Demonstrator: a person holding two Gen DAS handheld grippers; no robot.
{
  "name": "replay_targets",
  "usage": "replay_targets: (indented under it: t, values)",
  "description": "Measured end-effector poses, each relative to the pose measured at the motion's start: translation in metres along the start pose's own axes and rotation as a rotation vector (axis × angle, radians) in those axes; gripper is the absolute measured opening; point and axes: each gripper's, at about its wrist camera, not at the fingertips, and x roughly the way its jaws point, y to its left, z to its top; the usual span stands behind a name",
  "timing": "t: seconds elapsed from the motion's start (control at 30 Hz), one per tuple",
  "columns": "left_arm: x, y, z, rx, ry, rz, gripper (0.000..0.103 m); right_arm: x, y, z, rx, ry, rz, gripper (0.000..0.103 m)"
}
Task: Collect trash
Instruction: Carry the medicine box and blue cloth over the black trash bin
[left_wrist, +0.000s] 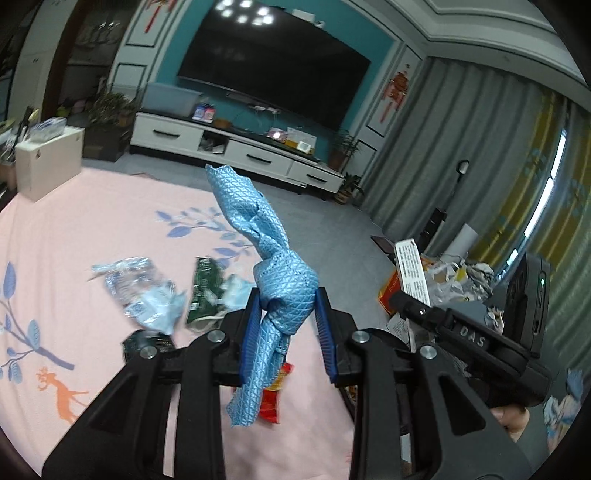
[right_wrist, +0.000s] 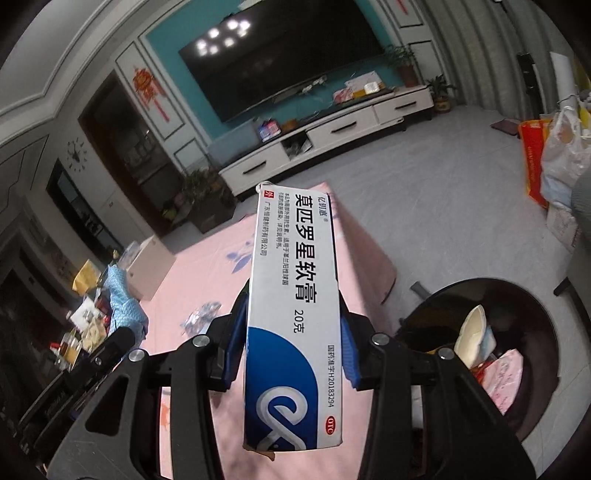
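Observation:
My left gripper (left_wrist: 288, 317) is shut on a crumpled light blue cloth (left_wrist: 280, 284) and holds it above the pink tablecloth (left_wrist: 92, 229). Several wrappers lie on the cloth: a clear blue-white one (left_wrist: 140, 295), a green one (left_wrist: 205, 291) and a red one (left_wrist: 273, 398). My right gripper (right_wrist: 291, 332) is shut on a white and blue medicine box (right_wrist: 295, 317), held above the table's edge. The box also shows at the right in the left wrist view (left_wrist: 412, 269). A dark round bin (right_wrist: 491, 350) with trash inside stands below right.
A white box (left_wrist: 48, 162) stands at the table's far left corner. A TV stand (left_wrist: 236, 151) is against the far wall. Bags and papers (left_wrist: 450, 280) are piled on the floor at the right. The left gripper with the cloth shows at the left in the right wrist view (right_wrist: 122, 306).

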Motion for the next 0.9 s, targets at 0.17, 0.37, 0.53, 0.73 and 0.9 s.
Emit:
replay_targets:
  t: [0.17,0.37,0.53,0.73,0.9]
  values:
    - [0.014,-0.033,-0.007,0.032,0.019,-0.033,0.030,-0.020,-0.016,0.006,0.023,-0.062,-0.049,0.044]
    - [0.037,-0.066,-0.018,0.079,0.077,-0.072,0.030,-0.040,-0.033,0.009,0.054,-0.124,-0.086,0.044]
    - [0.063,-0.093,-0.034,0.100,0.134,-0.084,0.030,-0.050,-0.059,0.009,0.125,-0.140,-0.130,0.045]
    - [0.101,-0.118,-0.058,0.117,0.240,-0.120,0.030,-0.047,-0.094,0.005,0.191,-0.119,-0.223,0.046]
    - [0.130,-0.131,-0.076,0.126,0.316,-0.143,0.030,-0.033,-0.119,0.000,0.260,-0.063,-0.271,0.046]
